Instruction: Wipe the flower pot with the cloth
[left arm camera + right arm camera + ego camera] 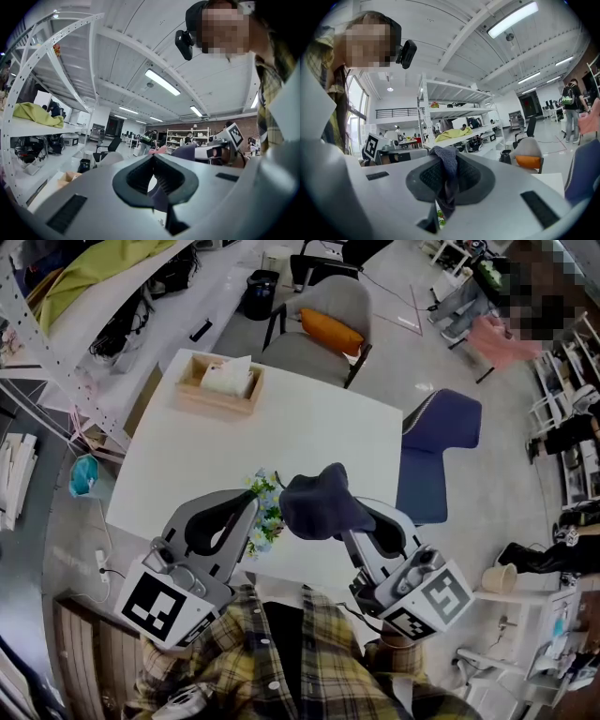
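Cloth and flower pot between the two grippers at the table's near edge

The right gripper (pixel 449 182) is clamped on the dark cloth (pixel 319 502), which bunches up above its jaws. The left gripper (pixel 154 174) has its jaws pressed together, nothing visible between them. Only the blooms of the flower pot (pixel 266 517) show, just beside both grippers on the white table (pixel 309 418).

Both grippers level over near edge of table (pixel 309 427), tips angled in twd each other, close but apart. L gripper (pixel 249 512): jaws pressed together, nothing seen btwn them. R gripper (pixel 359 521): jaws clamped on dark cloth (pixel 446 171), which bunches over its tips. Marker cubes sit off table's near edge, by person's torso.
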A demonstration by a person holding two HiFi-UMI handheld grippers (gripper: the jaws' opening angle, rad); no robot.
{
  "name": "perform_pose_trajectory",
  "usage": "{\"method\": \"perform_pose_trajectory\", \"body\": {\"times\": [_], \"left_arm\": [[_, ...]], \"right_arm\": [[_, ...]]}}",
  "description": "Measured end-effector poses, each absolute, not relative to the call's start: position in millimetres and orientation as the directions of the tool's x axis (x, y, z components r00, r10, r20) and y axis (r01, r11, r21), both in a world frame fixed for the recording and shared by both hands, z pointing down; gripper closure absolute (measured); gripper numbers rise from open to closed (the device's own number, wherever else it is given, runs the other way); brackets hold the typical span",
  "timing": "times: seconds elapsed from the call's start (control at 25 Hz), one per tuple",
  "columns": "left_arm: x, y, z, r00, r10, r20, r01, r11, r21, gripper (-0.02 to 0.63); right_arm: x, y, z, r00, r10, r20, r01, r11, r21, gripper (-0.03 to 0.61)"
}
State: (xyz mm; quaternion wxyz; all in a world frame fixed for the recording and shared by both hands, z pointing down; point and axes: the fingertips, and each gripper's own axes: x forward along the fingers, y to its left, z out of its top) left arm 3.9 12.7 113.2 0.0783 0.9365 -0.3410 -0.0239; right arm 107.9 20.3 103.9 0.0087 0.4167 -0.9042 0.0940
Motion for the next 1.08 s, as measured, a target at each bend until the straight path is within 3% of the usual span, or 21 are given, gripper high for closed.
{"method": "perform_pose_trajectory", "body": {"times": [1.08], "left_arm": [[8,6,110,0.786,-0.616,0.059,-0.616,-0.772,0.154,0.604]], "right_arm": [[108,14,108,-0.637,-0.760,0.133,-0.770,0.619,-0.154,0.561]]}}
